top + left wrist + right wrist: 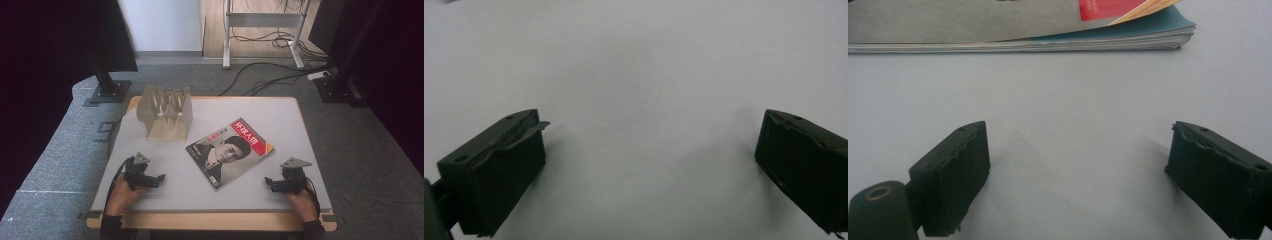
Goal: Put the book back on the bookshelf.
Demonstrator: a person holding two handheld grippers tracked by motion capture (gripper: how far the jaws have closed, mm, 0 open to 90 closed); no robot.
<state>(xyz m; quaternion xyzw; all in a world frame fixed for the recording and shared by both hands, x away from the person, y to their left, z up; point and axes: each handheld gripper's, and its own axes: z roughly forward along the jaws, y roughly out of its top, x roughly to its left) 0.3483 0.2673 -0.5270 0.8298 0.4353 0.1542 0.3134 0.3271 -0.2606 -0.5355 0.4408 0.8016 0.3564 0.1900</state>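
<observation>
High view: we hold the left gripper (161, 178) near the table's (280, 107) front-left edge and the right gripper (268, 182) near its front-right, both low over bare surface. Magazine (230, 151) lies flat & skewed at mid-table between them, closer to the right gripper, not touching either. Wooden rack (165, 113) stands further back, well apart from both.

Left gripper view: our left gripper (649, 150) has jaws spread wide, w/ nothing between, just table.

Right gripper view: right gripper (1075, 165) likewise released, jaws wide, magazine's (1013, 42) page edge lying ahead of the tips, apart.
</observation>
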